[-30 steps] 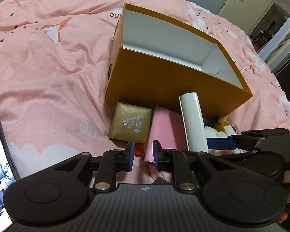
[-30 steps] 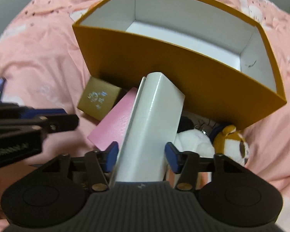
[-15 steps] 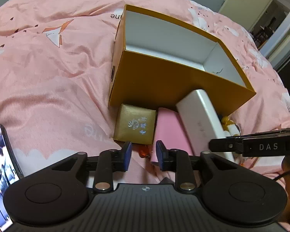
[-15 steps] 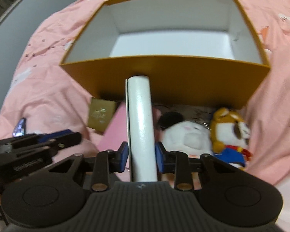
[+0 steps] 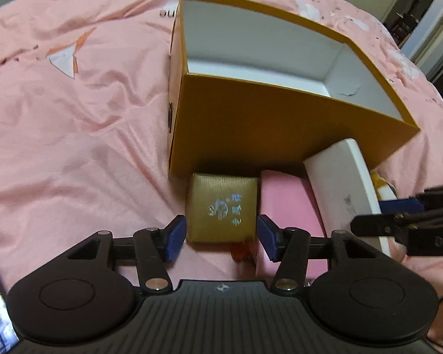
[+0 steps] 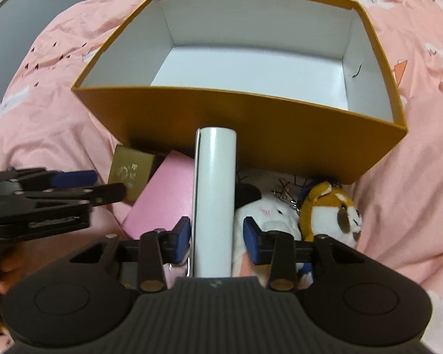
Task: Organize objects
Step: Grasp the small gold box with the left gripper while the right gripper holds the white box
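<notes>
Left wrist view: we held our left gripper [image 5: 221,237] wide open around the near end of a small gold box [image 5: 221,209], its blue pads [image 5: 175,237] just beside the box's sides and not clearly touching. The gold box lay on a pink bedspread [image 5: 73,135], touching the near wall of a large open orange box [image 5: 280,124] with a white inside. To its right lay a pink box [image 5: 289,206], then a white box [image 5: 339,188] leaning against the orange box.

Right wrist view: our right gripper [image 6: 217,237] stood partly open on either side of the white box [image 6: 215,194], which rose edge-up between the fingers; small gaps showed at both pads, so we could not tell whether it was gripped. To the right sat a white plush [image 6: 265,215] and an orange plush [image 6: 330,209], near the orange box [image 6: 251,124]. Our left gripper [image 6: 73,185] showed at the left, by the gold box [image 6: 131,171].
</notes>
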Tool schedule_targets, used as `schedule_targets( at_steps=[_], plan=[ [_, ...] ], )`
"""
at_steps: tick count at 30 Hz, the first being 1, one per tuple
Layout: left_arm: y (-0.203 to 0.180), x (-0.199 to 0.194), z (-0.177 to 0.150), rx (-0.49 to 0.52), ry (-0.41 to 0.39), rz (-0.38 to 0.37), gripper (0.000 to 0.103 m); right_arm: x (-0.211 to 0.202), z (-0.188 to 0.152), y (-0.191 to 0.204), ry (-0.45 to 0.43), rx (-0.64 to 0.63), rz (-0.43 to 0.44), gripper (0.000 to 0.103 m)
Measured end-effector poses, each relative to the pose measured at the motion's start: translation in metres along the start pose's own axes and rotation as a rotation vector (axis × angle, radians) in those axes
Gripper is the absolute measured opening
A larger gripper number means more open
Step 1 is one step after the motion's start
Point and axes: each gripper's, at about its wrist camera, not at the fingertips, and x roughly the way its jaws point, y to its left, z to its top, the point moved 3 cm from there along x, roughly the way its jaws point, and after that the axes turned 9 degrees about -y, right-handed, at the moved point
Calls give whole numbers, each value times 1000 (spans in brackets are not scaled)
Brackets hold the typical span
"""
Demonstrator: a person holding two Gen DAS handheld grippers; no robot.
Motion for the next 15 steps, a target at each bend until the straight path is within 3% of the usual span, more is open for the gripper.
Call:
schedule_targets(
  at_steps=[7,13,15],
  plan=[
    [-9,19,3,30,-6,28,78,7,4,-16,29,80,73,39],
    [-7,32,7,-14,4,22,90,7,2,-31,35,143,109,39],
    [-6,35,8,-25,5,26,89,7,2,-34,38,156,122,39]
  ],
)
